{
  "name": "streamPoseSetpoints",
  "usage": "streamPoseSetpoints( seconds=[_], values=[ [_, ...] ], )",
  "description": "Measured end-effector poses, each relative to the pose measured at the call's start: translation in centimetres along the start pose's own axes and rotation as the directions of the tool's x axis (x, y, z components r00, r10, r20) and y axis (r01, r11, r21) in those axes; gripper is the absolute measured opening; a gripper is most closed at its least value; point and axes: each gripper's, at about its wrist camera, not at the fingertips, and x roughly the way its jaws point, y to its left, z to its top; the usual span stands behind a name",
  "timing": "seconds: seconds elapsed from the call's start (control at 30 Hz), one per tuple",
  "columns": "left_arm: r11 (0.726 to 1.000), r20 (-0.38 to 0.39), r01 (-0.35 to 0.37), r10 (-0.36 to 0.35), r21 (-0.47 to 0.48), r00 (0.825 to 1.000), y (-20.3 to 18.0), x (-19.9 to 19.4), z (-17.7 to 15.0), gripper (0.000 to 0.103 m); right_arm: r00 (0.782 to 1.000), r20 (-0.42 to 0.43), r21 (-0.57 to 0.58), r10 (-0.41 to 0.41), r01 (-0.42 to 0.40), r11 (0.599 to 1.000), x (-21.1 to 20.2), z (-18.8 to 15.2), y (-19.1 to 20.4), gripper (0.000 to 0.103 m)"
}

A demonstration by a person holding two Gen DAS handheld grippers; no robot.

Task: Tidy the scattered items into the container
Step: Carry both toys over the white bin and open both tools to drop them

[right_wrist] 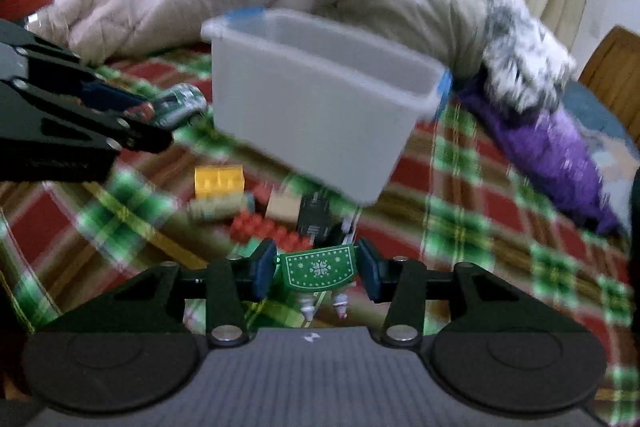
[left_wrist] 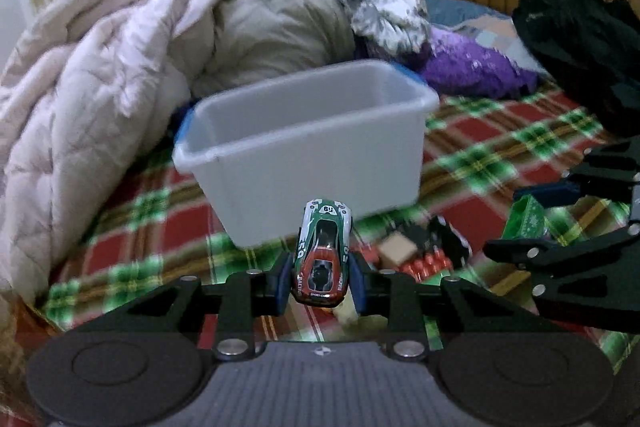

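Car [left_wrist: 323, 254] clamped between left tool [left_wrist: 322, 283] pads.

A green-and-red toy car [left_wrist: 323, 254] and a green snowflake-printed piece [right_wrist: 319, 269] are each held off the bed. The grey plastic container [left_wrist: 304, 143] stands upright on the plaid blanket; yellow and red blocks [right_wrist: 240, 203] lie scattered before it.

Soft, even indoor light, no hard shadows or glare. Motion blur smears the plaid blanket [left_wrist: 480, 155] and white bin [right_wrist: 320, 107]; the gripper bodies stay sharp. Fisheye bends the edges, corners vignetted black.
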Motion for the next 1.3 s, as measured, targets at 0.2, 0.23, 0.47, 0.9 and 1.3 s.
streamPoseSetpoints(
  seconds=[0.2, 0.23, 0.47, 0.9, 1.3],
  values=[
    [0.999, 0.076, -0.040, 0.038, 0.022, 0.996, 1.4, -0.8, 3.8, 0.033, 0.994, 0.100, 0.012, -0.035, 0.034, 0.999, -1.2, 4.6, -1.0, 0.048],
    [0.999, 0.087, -0.047, 0.046, 0.018, 0.995, 1.7, -0.8, 4.5, 0.033, 0.993, 0.116, 0.016, -0.038, 0.036, 0.999, -1.3, 5.3, -1.2, 0.048],
    [0.995, 0.142, -0.097, 0.095, 0.010, 0.985, 3.7, 1.1, 9.6, 0.033, 0.981, 0.191, 0.023, -0.045, 0.042, 0.999, 0.1, 9.8, -2.5, 0.048],
    [0.991, 0.099, -0.131, 0.131, -0.006, 0.986, 5.6, 8.8, 12.5, 0.033, 0.982, 0.182, 0.013, -0.043, 0.041, 0.999, 6.6, 14.2, -3.5, 0.048],
    [0.996, 0.047, -0.093, 0.094, -0.007, 0.994, 6.0, 13.8, 11.8, 0.034, 0.997, 0.069, 0.031, -0.040, 0.038, 0.999, 12.2, 13.4, -4.0, 0.049]
  ],
)
